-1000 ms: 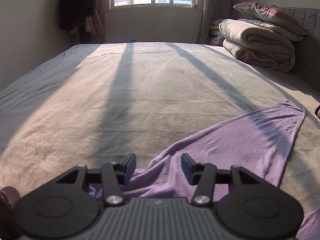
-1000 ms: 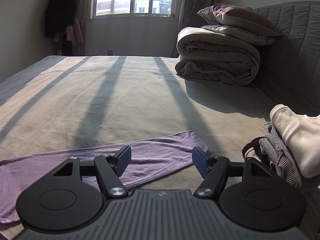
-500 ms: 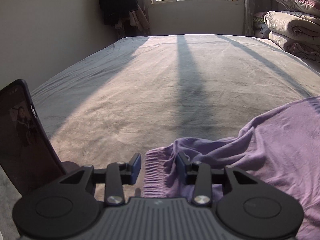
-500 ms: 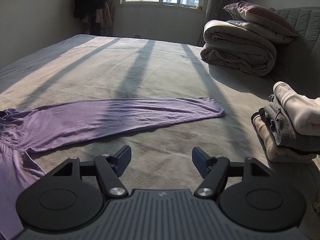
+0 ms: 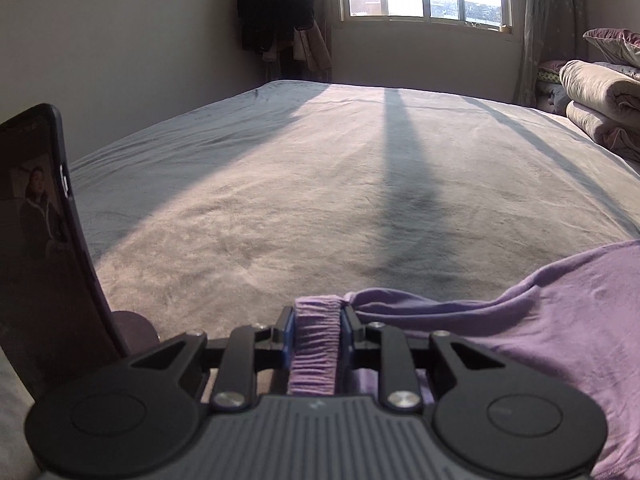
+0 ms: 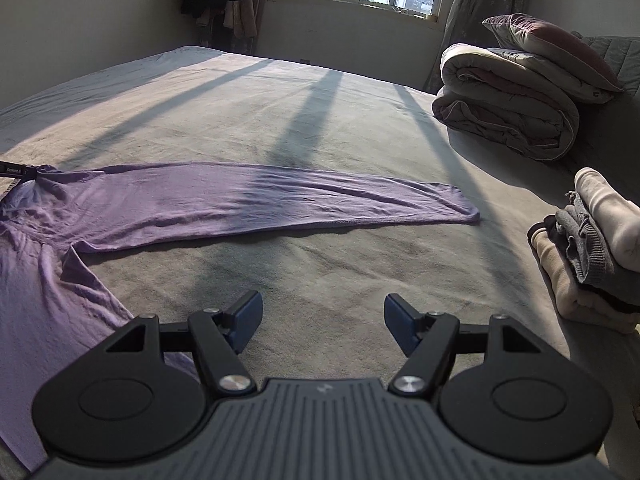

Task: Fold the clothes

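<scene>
Purple garment (image 6: 168, 200) is lying spread across the bed (image 6: 320, 120), one long leg or sleeve stretching out flat toward the stack of folded clothes (image 6: 592, 256) at the right edge; I cannot tell which kind of garment it is. Left gripper (image 5: 316, 332) has just been closing its jaws, and the ribbed purple band (image 5: 314, 344) of the garment is now sitting pinched between the blue pads (image 5: 287, 338). A second ago those jaws were standing apart over loose fabric with nothing between them; half a second ago they were already straddling the band. Judgement: the grasp on that edge looks made, so a lift or fold-over could start from this corner.

Right gripper (image 6: 323, 322) is hanging released, jaws wide, over bare sheet near the garment, holding nothing. Its view has swung since a second ago: the long purple strip now lies farther ahead instead of right under the fingers. A phone (image 5: 36, 240) is standing propped at the left gripper's side. Rolled quilt (image 6: 504, 108) is resting by the headboard.
</scene>
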